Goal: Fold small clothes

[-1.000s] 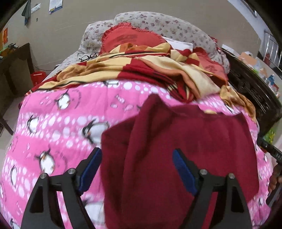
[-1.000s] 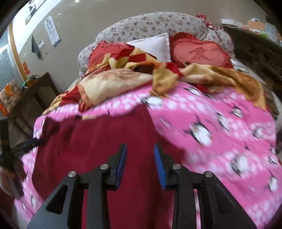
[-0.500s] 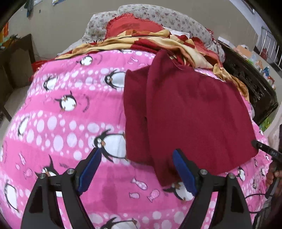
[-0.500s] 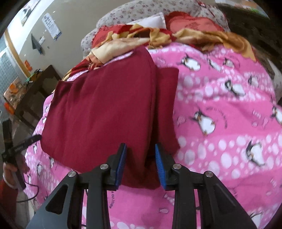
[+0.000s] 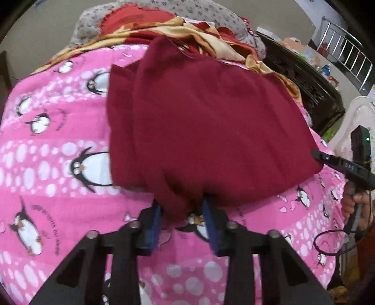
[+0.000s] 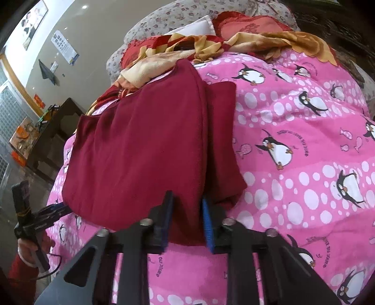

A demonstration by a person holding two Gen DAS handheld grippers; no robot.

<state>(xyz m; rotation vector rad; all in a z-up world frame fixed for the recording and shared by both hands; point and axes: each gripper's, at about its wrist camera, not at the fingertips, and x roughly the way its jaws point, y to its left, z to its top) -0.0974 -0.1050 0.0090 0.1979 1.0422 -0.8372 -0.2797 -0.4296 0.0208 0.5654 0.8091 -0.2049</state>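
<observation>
A dark red garment (image 5: pixel 206 122) lies folded over on a pink penguin quilt (image 5: pixel 46 164); it also shows in the right wrist view (image 6: pixel 140 150). My left gripper (image 5: pixel 181 211) is shut on the garment's near edge, with cloth bunched between the blue pads (image 5: pixel 154 223). My right gripper (image 6: pixel 187 211) is shut on the garment's near edge, with red cloth filling the gap between its pads. The right gripper (image 5: pixel 328 159) shows at the garment's right corner in the left wrist view. The left gripper (image 6: pixel 56 208) shows at its left corner in the right wrist view.
A crumpled red and yellow blanket (image 5: pixel 192 30) and red cushions (image 6: pixel 250 25) lie at the head of the bed by the floral headboard (image 6: pixel 164 18). A dark wooden cabinet (image 5: pixel 304 86) stands to the right, a dark desk (image 6: pixel 54 131) to the left.
My left gripper has narrowed from wide open and clamped the garment's near edge. My right gripper has stayed narrow on the cloth. Both cameras have moved closer to the garment's near edge.
</observation>
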